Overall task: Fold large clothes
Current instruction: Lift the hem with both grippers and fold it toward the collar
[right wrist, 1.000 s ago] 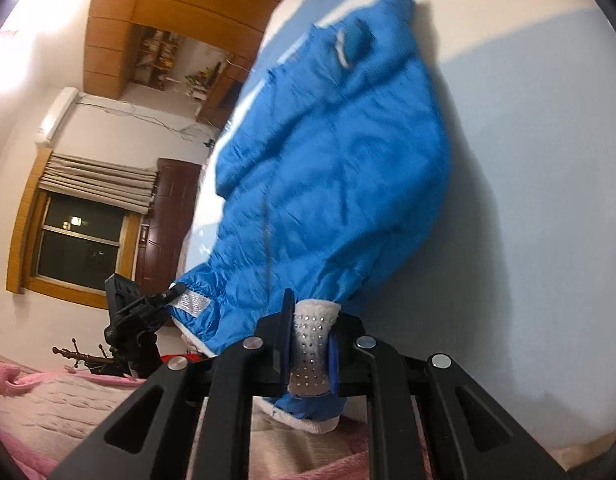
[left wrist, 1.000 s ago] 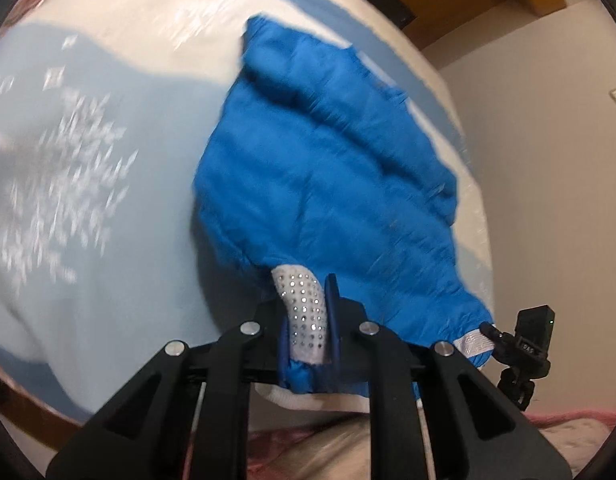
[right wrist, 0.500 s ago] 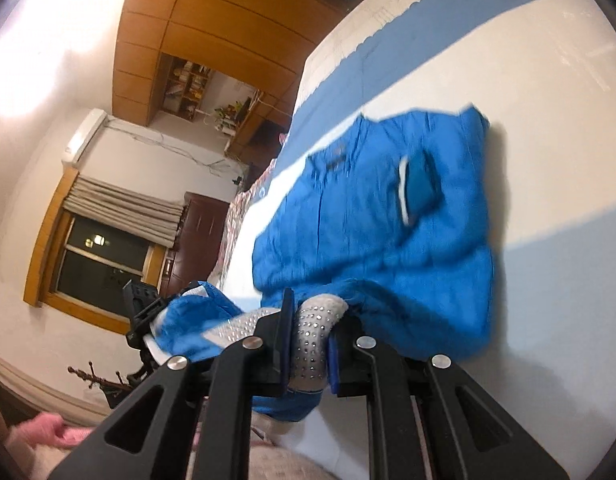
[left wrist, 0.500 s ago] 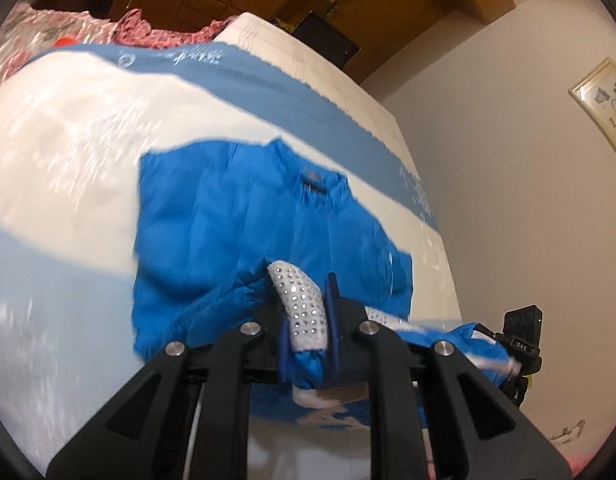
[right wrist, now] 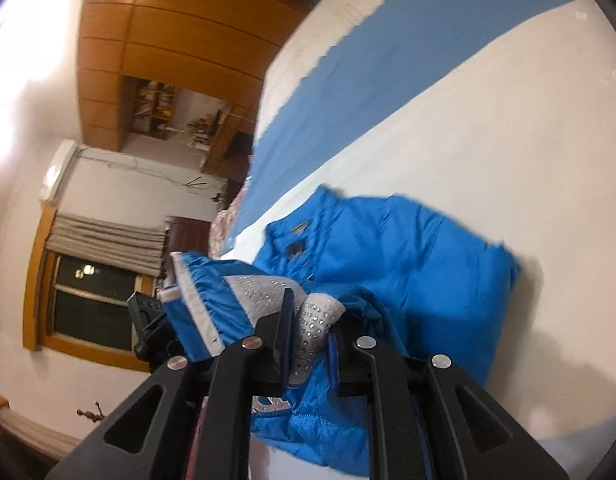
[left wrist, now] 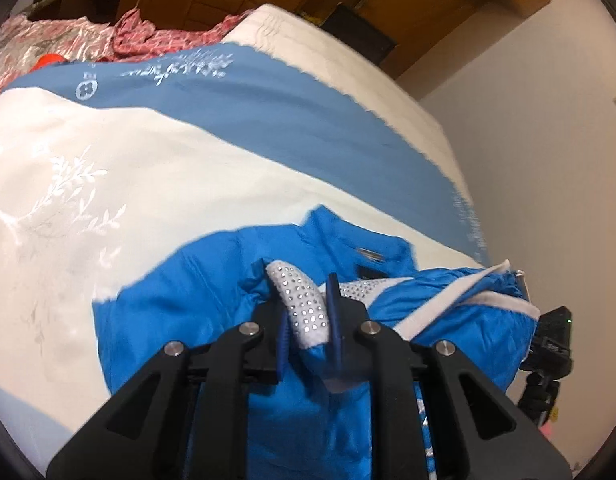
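Blue jacket point(left wrist: 211, 316) pinched in both grippers

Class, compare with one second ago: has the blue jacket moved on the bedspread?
Yes. The blue jacket has drawn toward the near edge of the bedspread, away from its blue band.

A bright blue puffy jacket point(left wrist: 211, 304) lies crumpled across the lower centre of the left wrist view, on white bedding. Its collar (with a small dark label) points to the upper right, and a white-trimmed hem bunches at lower right.
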{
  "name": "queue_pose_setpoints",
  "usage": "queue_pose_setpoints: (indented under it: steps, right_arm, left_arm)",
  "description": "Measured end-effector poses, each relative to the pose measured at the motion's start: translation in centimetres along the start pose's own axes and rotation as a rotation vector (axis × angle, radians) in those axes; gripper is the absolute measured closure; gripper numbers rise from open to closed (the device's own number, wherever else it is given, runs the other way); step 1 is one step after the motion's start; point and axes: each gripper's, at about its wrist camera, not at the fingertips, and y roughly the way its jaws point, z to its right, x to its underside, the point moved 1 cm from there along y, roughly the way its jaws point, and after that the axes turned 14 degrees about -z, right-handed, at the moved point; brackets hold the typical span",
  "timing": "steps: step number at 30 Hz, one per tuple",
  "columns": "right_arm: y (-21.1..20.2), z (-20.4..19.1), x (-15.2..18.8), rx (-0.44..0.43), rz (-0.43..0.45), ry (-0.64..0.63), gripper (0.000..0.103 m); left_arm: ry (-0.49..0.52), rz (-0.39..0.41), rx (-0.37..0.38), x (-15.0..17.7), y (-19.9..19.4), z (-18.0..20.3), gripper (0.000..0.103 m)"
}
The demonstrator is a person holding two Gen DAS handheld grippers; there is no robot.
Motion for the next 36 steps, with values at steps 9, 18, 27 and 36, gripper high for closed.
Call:
queue_pose_setpoints:
  steps: [9, 18, 27, 36]
  right_arm:
    - [3.2, 4.2, -3.0, 0.030, -0.037, 0.116, 0.086]
    - [-0.6, 1.0, 0.0, 0.089, 0.005, -0.013, 0.043]
    - [2.9, 1.0, 3.5, 0.369, -0.082, -0.082, 0.051]
    - [0.7, -4.9, 2.9, 0.446, 0.025, -0.226, 0.094]
  left_arm:
    - [-0.106, -0.079, 0.004, -2.6, 4.9, -4.1, 0.084]
    - [-0.016, -0.020, 0.030, 0.4, -1.3, -3.4, 0.043]
    - [0.148, -0.046, -0.271, 6.2, 0.2, -1.9, 0.060]
    - [0.163, 0.117, -0.268, 4.6, -2.6, 1.1, 0.094]
